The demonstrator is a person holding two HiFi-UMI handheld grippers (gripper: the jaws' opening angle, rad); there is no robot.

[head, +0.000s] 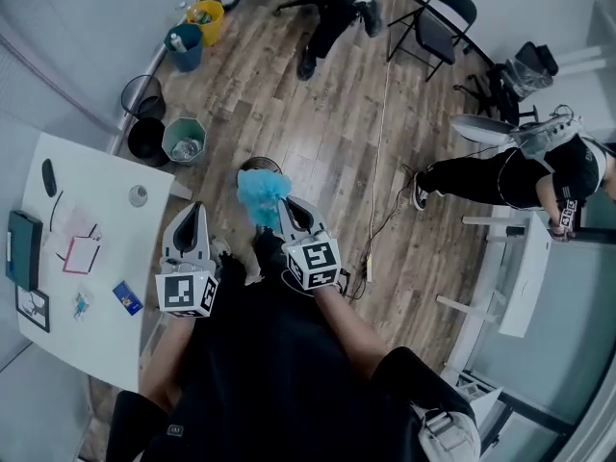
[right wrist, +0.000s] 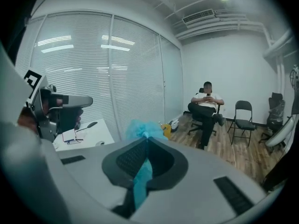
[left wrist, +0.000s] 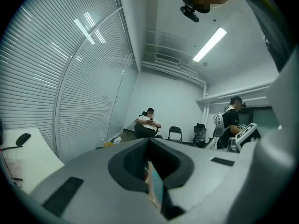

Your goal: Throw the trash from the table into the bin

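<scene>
Far left, head view: white bench (head: 106, 224), its left side cut off by the frame. On it are a mouse (head: 48, 177), teal book (head: 21, 248), pink notebook (head: 81, 255), blue card (head: 127, 297) and a small wrapper (head: 82, 304). The wrapper is too small to make out. Bench's near corner runs under the person's arm.

Just past the bench's far edge are black bins (head: 147, 142) and a green bin (head: 184, 140) w/ sth pale inside. A blue bin (head: 185, 46) and yellow bin (head: 206, 17) stand further off by the wall.

L gripper (head: 194, 210) is off the bench's right edge, over the floor (head: 327, 133). In its own view the fingers (left wrist: 127, 164) are together, clamped on a thin pinkish-teal strip (left wrist: 154, 183). Most of the strip sits in the finger slot, so can't tell what it is. Head view doesn't show it.

R gripper (head: 282, 210) is just right of L, fingers (right wrist: 125, 160) clamped on a blue wad (head: 260, 191). The wad puffs out past the tips, over the floor, well apart from the green bin and to its right. A dark round rim (head: 258, 163) shows just behind the wad, the rest hidden by it.

Right of the grippers is open wood floor, crossed by a thin cable (head: 383, 114). At far end are a seated person (head: 332, 12) and a folding chair (head: 445, 22). A 2nd person (head: 525, 171) stands by a white desk (head: 525, 277) at the right edge, partly cut off.
</scene>
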